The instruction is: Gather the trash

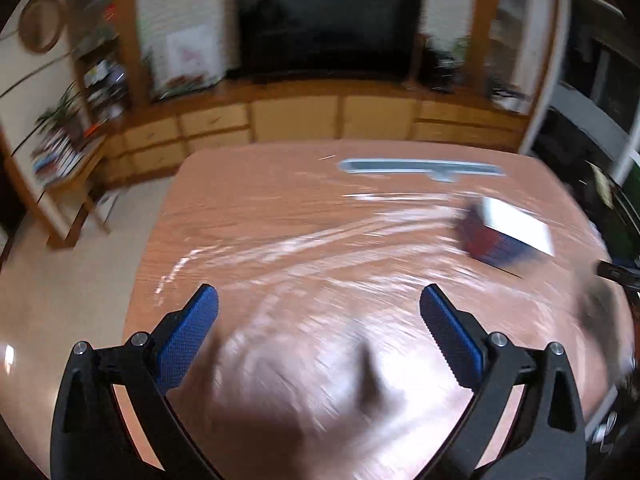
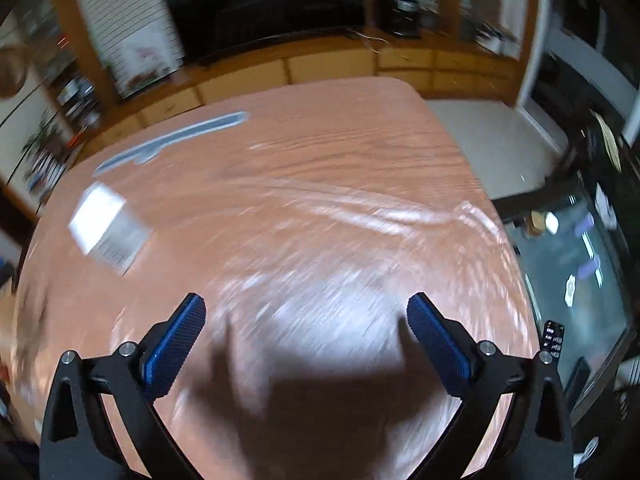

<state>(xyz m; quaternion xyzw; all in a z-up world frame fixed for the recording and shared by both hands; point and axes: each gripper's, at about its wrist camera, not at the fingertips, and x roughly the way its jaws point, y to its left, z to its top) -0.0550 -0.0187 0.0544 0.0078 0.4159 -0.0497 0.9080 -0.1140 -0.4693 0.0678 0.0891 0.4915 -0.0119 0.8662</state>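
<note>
Both views are strongly blurred, so small details cannot be read. The left gripper [image 1: 319, 300] hangs above the wooden worktop [image 1: 280, 216] with its jaws spread wide, and nothing is between the blue pads [image 1: 188, 336]; only bare wood and a dark shadow lie under them. The right gripper [image 2: 306, 312] is in the same condition: jaws wide apart, holding nothing, above the bare middle of the worktop [image 2: 340, 152]. The thing that looks like the trash is a small box [image 1: 508, 236] with a white top and a dark red and blue side. It lies on the worktop toward the right edge in the left wrist view, well apart from the left jaws. In the right wrist view the same box [image 2: 106, 228] lies toward the left edge and shows a white and grey face, also well apart from the right jaws. Farther back on the worktop lies a long grey flat object [image 1: 420, 167], seen again in the other view [image 2: 172, 140]; what it is I cannot tell. Behind the worktop stand a dark television [image 1: 328, 26] and low wooden drawers [image 1: 296, 118].
</note>
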